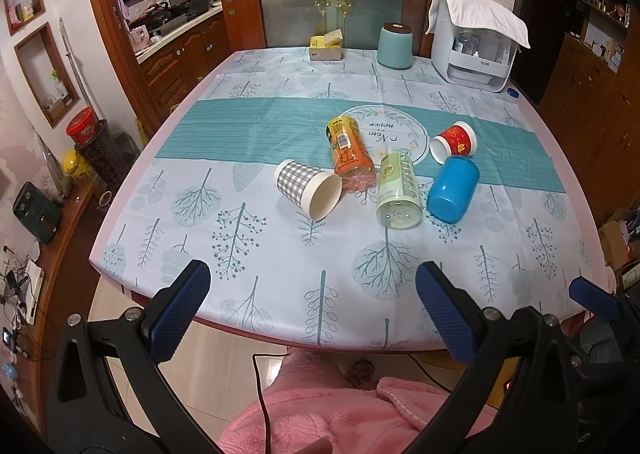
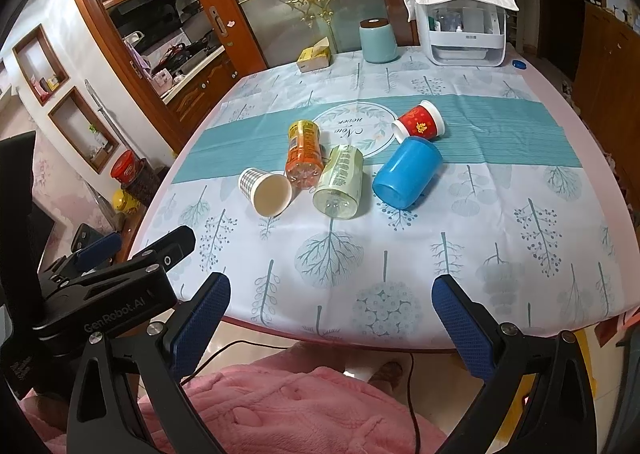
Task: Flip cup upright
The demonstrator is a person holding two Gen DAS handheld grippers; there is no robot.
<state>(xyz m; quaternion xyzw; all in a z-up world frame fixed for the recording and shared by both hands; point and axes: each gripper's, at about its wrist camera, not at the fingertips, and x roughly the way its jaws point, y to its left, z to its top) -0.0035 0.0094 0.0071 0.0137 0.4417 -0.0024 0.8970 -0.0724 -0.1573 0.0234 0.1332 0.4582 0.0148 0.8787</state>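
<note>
Three cups lie on their sides mid-table: a grey checked paper cup [image 1: 308,190] [image 2: 266,190] with its mouth toward me, a blue plastic cup [image 1: 454,188] [image 2: 406,172] with its base toward me, and a red paper cup [image 1: 454,142] [image 2: 418,124] behind it. An orange bottle [image 1: 350,152] [image 2: 304,154] and a green bottle [image 1: 398,190] [image 2: 340,182] lie between them. My left gripper [image 1: 312,314] and right gripper [image 2: 330,318] are both open and empty, at the near table edge, well short of the cups.
At the table's far edge stand a teal canister [image 1: 395,44], a yellow box [image 1: 326,46] and a white appliance [image 1: 472,42] under a cloth. My pink-clad lap [image 1: 340,414] is below the table edge. The left gripper body [image 2: 112,286] shows at left in the right wrist view.
</note>
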